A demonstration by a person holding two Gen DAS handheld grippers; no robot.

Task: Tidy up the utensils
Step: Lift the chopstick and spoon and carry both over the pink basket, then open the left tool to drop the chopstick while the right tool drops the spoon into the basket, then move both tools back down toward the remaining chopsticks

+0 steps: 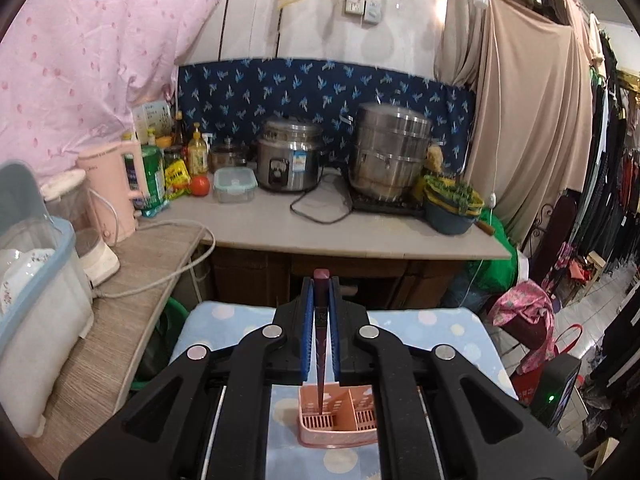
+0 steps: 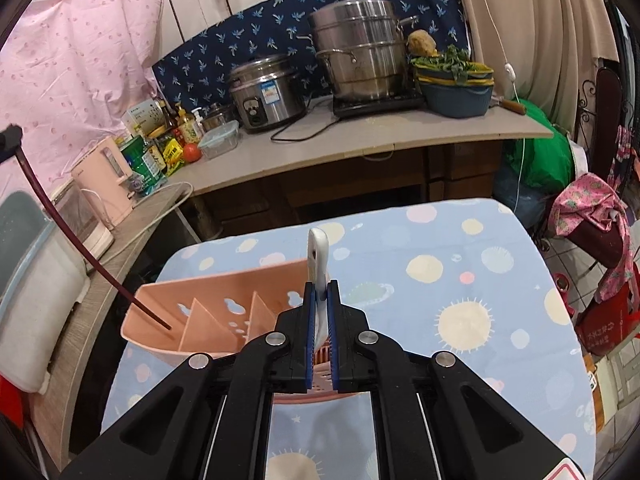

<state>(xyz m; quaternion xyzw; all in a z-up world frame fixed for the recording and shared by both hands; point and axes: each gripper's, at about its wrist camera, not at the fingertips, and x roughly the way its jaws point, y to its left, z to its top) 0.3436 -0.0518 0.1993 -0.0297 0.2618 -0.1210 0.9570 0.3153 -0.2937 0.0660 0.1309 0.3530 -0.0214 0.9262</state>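
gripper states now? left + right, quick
Left claw: closed on dark red chopsticks, tips over the pink utensil holder.
Right claw: closed on a white utensil handle.

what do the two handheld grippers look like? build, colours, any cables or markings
Both look identical: the left gripper and right gripper have matte black plastic bodies with forked linkage arms, round silver pivot caps, and blue ribbed pads lining two narrow black fingers. Thin metal guide rails run underneath. No cables or markings are visible on either, and no hands or sleeves are in view.
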